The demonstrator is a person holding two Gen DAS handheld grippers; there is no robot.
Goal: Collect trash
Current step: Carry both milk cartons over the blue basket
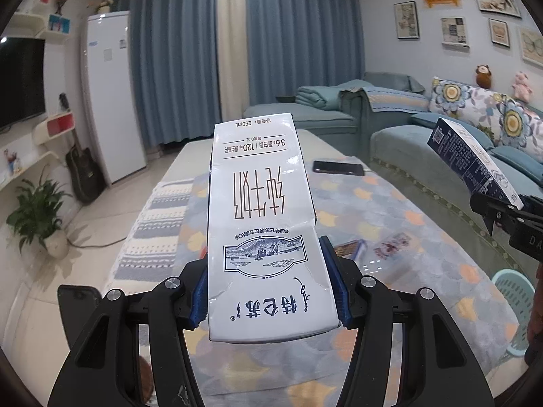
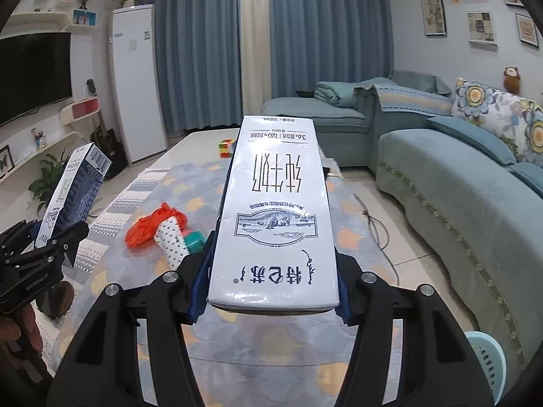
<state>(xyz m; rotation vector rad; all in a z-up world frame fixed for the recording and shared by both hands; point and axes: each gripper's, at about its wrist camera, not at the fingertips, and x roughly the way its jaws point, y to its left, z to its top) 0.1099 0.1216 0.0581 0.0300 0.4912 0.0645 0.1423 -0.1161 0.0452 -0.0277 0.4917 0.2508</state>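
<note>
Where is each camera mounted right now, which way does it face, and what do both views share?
Left wrist: sits on the left tool, looks along its milk carton over the table toward the curtains; the right tool with its own carton shows at right.
Right wrist: sits on the right tool, same heading; the left tool and a hand show at left.
Shared: table, curtains, fridge, sofa, basket.

White milk carton (image 1: 264, 224) with brown lettering and a navy landscape emblem; its twin (image 2: 275, 217) shows navy sides. Table cloth (image 1: 390, 210) is grey-blue scallops dotted orange and yellow. Orange plastic bag (image 2: 149, 227). Teal sofa (image 2: 441, 176), floral cushion (image 1: 482, 108), blue curtains (image 1: 176, 51).
</note>
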